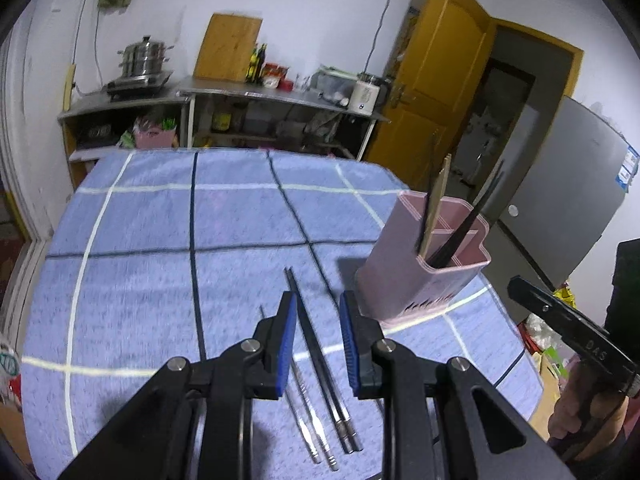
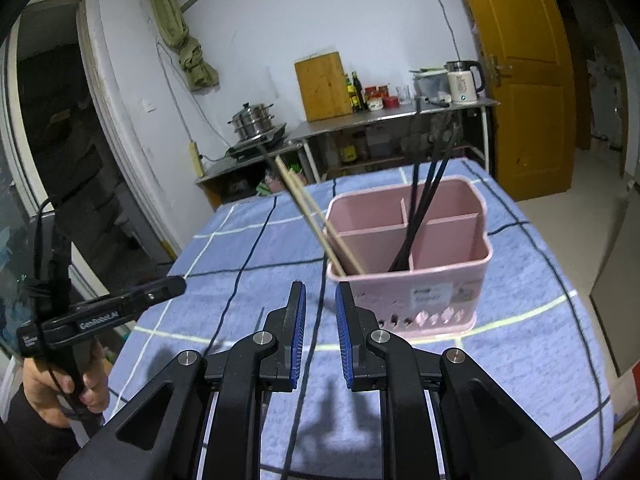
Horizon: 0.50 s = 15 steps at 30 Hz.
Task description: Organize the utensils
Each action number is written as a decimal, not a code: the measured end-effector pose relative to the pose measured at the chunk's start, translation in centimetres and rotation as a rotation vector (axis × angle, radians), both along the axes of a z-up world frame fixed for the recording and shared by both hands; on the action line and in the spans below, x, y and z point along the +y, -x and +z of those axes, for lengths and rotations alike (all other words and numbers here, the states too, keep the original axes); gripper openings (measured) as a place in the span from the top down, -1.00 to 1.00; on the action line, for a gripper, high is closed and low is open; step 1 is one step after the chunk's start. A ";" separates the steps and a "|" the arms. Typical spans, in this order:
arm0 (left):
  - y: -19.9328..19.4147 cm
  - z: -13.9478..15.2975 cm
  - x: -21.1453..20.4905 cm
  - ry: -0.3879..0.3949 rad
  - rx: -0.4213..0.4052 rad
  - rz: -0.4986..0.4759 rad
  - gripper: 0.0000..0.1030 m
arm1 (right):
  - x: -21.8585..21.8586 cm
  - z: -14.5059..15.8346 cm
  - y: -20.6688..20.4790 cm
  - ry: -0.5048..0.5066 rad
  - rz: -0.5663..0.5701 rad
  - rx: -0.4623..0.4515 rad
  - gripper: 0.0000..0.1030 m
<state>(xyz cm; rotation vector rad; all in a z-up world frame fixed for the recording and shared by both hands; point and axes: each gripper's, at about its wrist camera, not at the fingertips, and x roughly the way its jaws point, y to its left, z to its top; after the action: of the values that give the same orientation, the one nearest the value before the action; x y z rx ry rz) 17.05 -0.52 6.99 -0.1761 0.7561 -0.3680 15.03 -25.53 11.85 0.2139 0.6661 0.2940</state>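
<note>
On the blue checked cloth covering the counter [image 1: 140, 220], the pink holder [image 1: 420, 264] already keeps black chopsticks [image 2: 420, 216] and a wooden pair [image 2: 316, 224] in its compartments, while two loose pairs, one dark [image 1: 316, 344] and one steel [image 1: 310, 424], still lie flat just beside it, so I judge the sorting partly done. Only the left wrist view shows those loose pairs, lying beneath the left tool [image 1: 318, 308], whose jaws stand apart and empty; the right wrist view alone looks down into the holder's dividers, with the right tool [image 2: 321, 300] likewise parted, gripping nothing.
</note>
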 end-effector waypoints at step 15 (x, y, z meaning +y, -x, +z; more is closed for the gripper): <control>-4.0 -9.2 -0.1 -0.047 0.178 0.055 0.55 | 3.1 -5.2 -1.3 0.011 0.088 0.116 0.70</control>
<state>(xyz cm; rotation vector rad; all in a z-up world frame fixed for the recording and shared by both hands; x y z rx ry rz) 21.09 -0.61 -2.21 -0.1864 0.9329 -0.2846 16.31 -22.42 6.63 0.1922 0.7926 0.3648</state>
